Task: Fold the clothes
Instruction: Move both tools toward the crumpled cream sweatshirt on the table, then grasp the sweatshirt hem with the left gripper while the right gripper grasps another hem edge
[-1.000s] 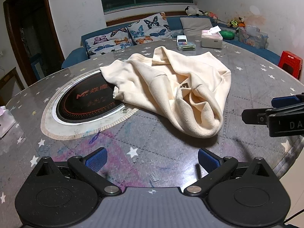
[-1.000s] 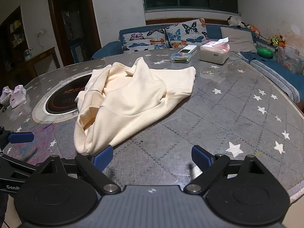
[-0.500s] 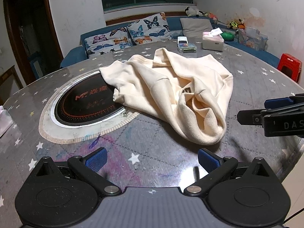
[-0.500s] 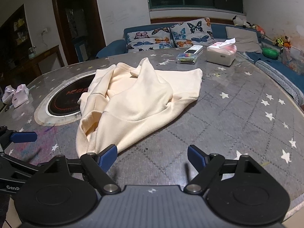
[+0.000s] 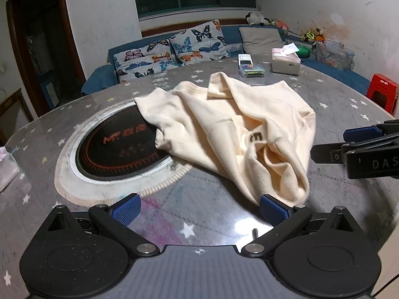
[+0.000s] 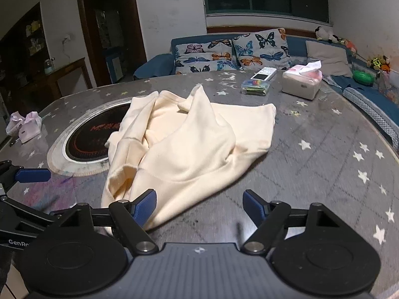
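Observation:
A cream garment [image 5: 232, 127] lies crumpled in a heap on the round grey star-patterned table [image 5: 344, 104], partly over the black induction plate [image 5: 117, 144]. It also shows in the right wrist view [image 6: 189, 147]. My left gripper [image 5: 199, 210] is open and empty, low over the table, its right pad at the garment's near hem. My right gripper [image 6: 199, 205] is open and empty, its left pad at the garment's near edge. The right gripper shows at the right edge of the left wrist view [image 5: 359, 147].
A tissue box [image 5: 285, 61], a remote [image 5: 245, 61] and a small clear case [image 5: 251, 71] sit at the table's far side. A pink packet [image 6: 25, 127] lies at the left. A blue sofa with butterfly cushions [image 6: 234, 52] stands behind. A red stool [image 5: 381, 92] stands at the right.
Both grippers have moved forward, closer to the garment's near edge. The garment has not moved. Both grippers stay open.

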Demonstrator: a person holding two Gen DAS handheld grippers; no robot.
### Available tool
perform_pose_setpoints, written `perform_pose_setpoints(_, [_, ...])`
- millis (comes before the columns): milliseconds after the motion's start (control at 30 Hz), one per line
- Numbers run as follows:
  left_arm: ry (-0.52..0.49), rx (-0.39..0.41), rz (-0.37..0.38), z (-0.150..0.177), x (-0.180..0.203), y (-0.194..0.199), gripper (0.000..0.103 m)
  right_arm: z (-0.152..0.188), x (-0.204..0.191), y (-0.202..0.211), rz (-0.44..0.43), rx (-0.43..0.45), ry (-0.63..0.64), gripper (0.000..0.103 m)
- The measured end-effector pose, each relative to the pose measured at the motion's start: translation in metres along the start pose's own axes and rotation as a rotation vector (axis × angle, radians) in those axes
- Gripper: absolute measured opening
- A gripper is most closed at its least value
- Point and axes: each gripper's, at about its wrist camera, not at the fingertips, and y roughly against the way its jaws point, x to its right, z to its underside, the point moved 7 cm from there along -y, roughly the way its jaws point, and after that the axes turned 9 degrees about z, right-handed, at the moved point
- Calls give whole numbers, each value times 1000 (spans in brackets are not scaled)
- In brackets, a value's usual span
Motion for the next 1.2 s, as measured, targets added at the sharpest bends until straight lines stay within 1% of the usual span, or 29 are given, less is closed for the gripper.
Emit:
perform_pose_setpoints(200, [13, 11, -23, -16, -14, -7, 103, -19, 0, -10, -5, 12, 20, 72])
perform_pose_setpoints(400, [28, 35, -30, -34, -27, -13, 103, -45, -4, -26, -19, 21, 47, 68])
perform_pose_setpoints(567, [64, 50, -40, -52, -42, -23, 102, -65, -6, -44, -17, 21, 67, 66])
perform_pose_setpoints(667, [99, 54, -37, -66, -51, -31, 102, -80, -6, -58, -31, 12, 63, 61])
perform_pose_setpoints(800, [121, 54, -34, -85, -61, -45, 100, -96, -5, -73, -33, 7, 63, 59])
perform_pose_setpoints(1067, [116, 50, -25, -123, -69, -82, 95, -122, -7, -112, -57, -19, 58, 53])
perform_pose_setpoints(1200, [144, 29, -12, -138, -77, -106, 91, -131, -9, -131, -59, -30, 54, 51])
